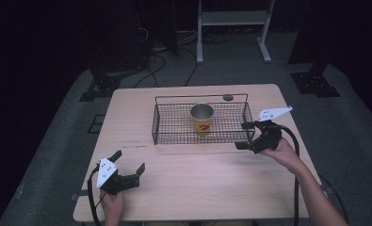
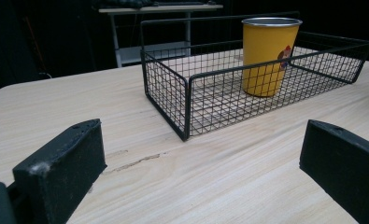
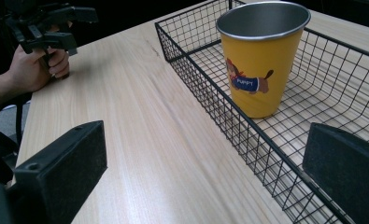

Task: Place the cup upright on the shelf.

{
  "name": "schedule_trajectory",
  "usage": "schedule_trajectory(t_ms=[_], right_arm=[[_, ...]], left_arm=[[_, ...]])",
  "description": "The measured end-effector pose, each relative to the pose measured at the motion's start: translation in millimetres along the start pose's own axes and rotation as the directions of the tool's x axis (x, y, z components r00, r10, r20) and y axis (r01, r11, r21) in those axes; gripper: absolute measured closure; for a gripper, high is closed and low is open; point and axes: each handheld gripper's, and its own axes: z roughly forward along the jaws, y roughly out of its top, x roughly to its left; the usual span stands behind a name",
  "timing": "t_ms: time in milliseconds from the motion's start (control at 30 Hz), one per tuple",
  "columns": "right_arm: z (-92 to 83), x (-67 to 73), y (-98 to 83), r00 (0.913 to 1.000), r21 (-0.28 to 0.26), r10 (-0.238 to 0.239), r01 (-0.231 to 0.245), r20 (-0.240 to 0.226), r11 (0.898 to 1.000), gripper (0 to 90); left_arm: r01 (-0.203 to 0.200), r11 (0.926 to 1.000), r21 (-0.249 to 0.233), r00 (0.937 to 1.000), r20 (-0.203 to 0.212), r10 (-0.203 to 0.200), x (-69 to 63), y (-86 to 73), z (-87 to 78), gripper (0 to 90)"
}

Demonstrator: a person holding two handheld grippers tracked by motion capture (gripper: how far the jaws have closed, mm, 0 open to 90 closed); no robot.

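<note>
On the pale wooden counter [image 1: 198,179] a shallow black wire-mesh basket [image 1: 174,125] sits toward twelve o'clock, long side running nine to three, and a yellow metal cup with a bare steel rim and a cartoon puppy print [image 1: 202,118] stands upright inside it, a little to the three o'clock side of the basket's middle and nearer its far wall. The right claw [image 1: 245,135] is held at the basket's three o'clock end, near its front corner, its jaws spread wide with nothing between them; in the right gripper view the basket's near rim runs between the two black jaws and the cup [image 3: 261,56] stands beyond that rim at about one o'clock, apart from both jaws. The left claw [image 1: 129,162] sits low over the counter at about seven o'clock from the basket, well apart from it, jaws likewise spread and holding nothing, with the hand [image 1: 112,205] gripping it near the counter's near edge. In the left gripper view the basket [image 2: 187,93] lies ahead with a corner turned toward the camera, and the cup [image 2: 268,53] rises behind the mesh at about one o'clock. Beyond the counter, at twelve o'clock, a white metal frame [image 1: 233,19] stands on the grey floor among loose cables.
</note>
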Motion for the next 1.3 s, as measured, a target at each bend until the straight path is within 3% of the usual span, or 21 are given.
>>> schedule_trajectory(t_ms=[1300], right_arm=[[-12.8,15.1,-40.0,0.9989,-0.041,0.045,-0.046,-0.012,0.998,0.0]], left_arm=[[0.001,1.0000,-0.001,1.0000,-0.002,-0.001,0.1,-0.1,-0.1,0.0]])
